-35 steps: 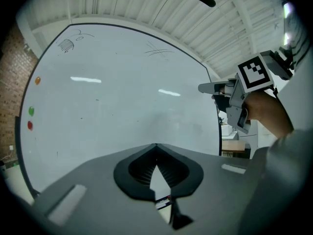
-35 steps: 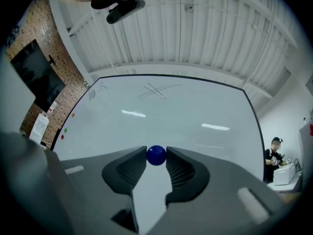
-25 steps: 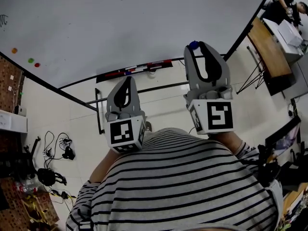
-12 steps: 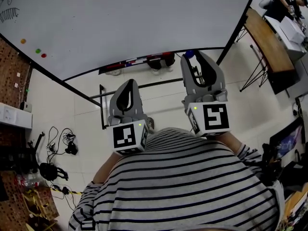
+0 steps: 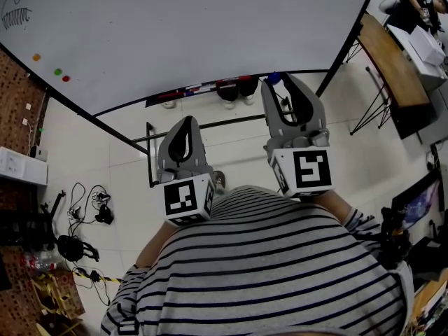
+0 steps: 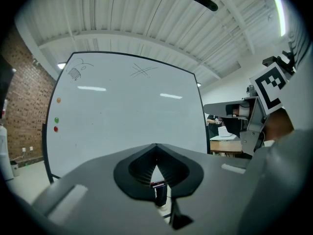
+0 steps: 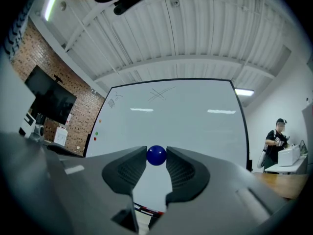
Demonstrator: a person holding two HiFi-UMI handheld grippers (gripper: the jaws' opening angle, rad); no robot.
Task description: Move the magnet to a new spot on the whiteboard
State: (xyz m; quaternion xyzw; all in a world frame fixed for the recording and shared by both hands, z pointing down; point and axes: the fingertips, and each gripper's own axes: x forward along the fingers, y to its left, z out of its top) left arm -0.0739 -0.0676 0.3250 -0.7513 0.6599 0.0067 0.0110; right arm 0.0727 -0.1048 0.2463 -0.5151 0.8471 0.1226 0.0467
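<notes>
A round blue magnet (image 7: 156, 155) sits pinched between the tips of my right gripper (image 7: 156, 156), which is shut on it; in the head view the blue magnet (image 5: 274, 78) shows at the tip of the right gripper (image 5: 277, 82), held off the board. The whiteboard (image 5: 196, 26) fills the upper half of the head view and stands ahead in both gripper views. My left gripper (image 5: 183, 126) is shut with nothing in it, lower and to the left. Orange, green and red magnets (image 5: 57, 71) stick near the board's left edge.
Markers lie on the board's tray (image 5: 203, 88). A wooden table (image 5: 392, 68) stands at the right with a person (image 5: 413, 5) beyond it. Cables and gear (image 5: 77, 222) lie on the floor at the left, by a brick wall (image 5: 21, 117).
The view has tilted: the whiteboard and its tray have shifted up in the head view. Both grippers stay much where they were, the right one still holding the blue magnet.
</notes>
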